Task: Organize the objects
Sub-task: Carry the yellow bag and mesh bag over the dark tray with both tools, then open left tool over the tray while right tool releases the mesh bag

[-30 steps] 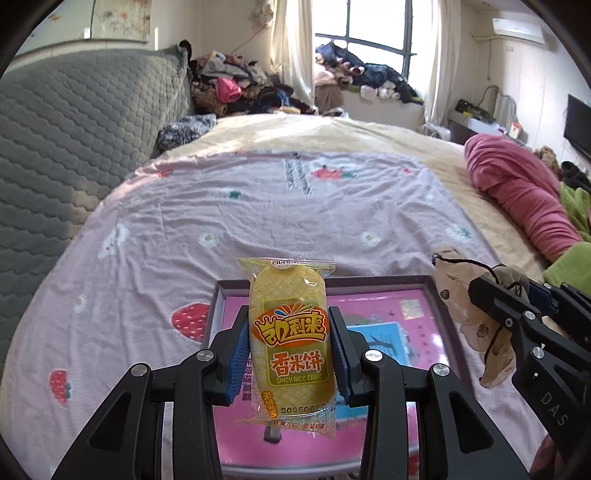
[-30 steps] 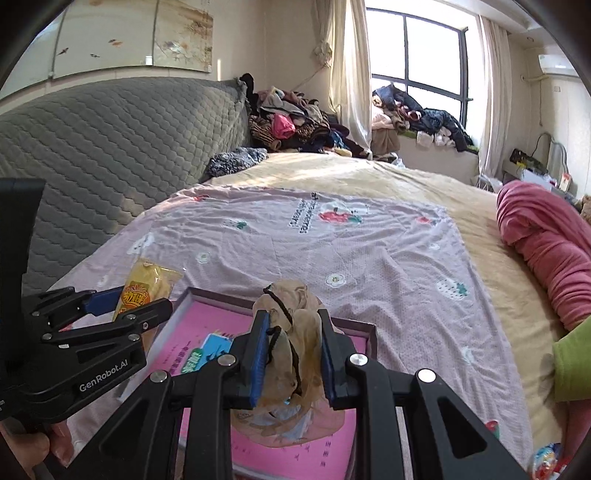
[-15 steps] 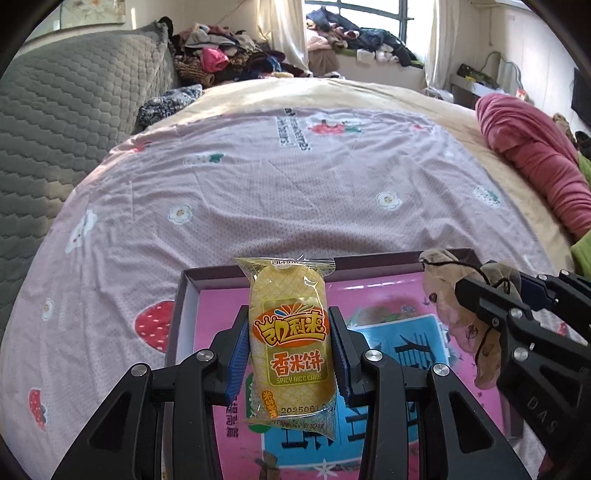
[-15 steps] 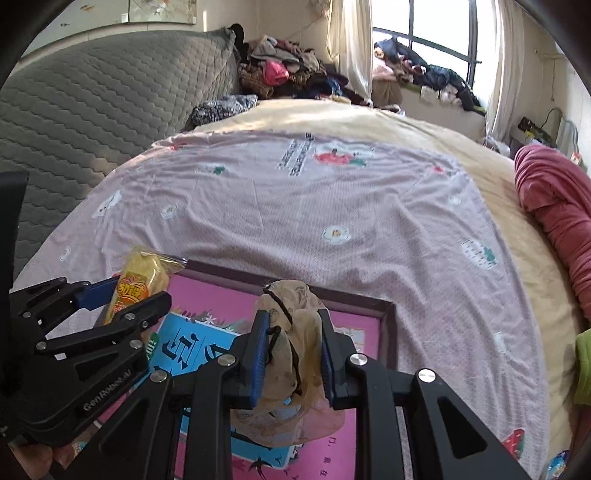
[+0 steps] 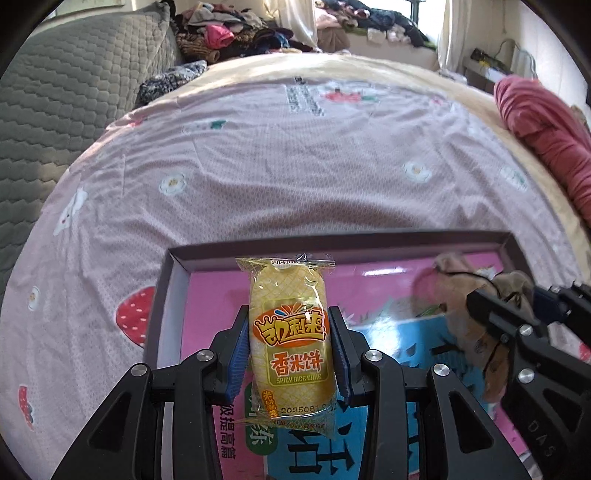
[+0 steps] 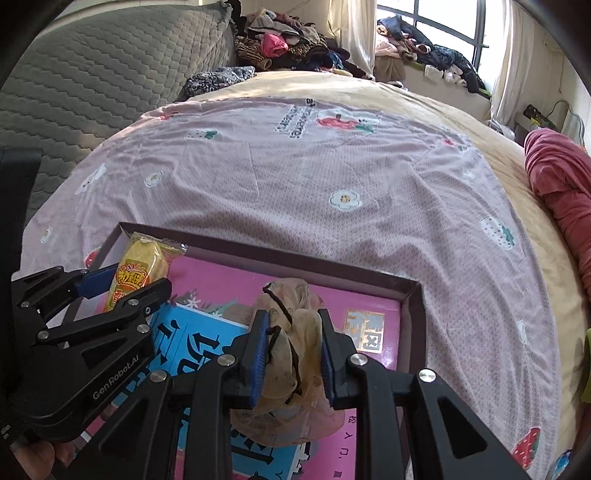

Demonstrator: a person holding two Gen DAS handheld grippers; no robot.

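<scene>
My left gripper [image 5: 290, 350] is shut on a yellow rice-cake snack packet [image 5: 290, 332] and holds it upright over the left part of a shallow box [image 5: 332, 245] with a pink and blue printed floor. My right gripper [image 6: 291, 350] is shut on a crumpled beige bag with black cord [image 6: 291, 332], over the box's right part [image 6: 415, 306]. The snack packet [image 6: 140, 269] and left gripper [image 6: 122, 291] show at the left of the right wrist view. The beige bag [image 5: 469, 295] and right gripper [image 5: 513, 306] show at the right of the left wrist view.
The box lies on a pink bedsheet [image 5: 295, 166] with strawberry and flower prints. A grey quilted headboard [image 5: 66, 85] is at the left. A pink rolled blanket [image 5: 546, 133] lies at the right. A pile of clothes [image 5: 236, 35] sits at the far end.
Both grippers have moved forward and down over the box, each still holding its item. The box now fills more of both views.
</scene>
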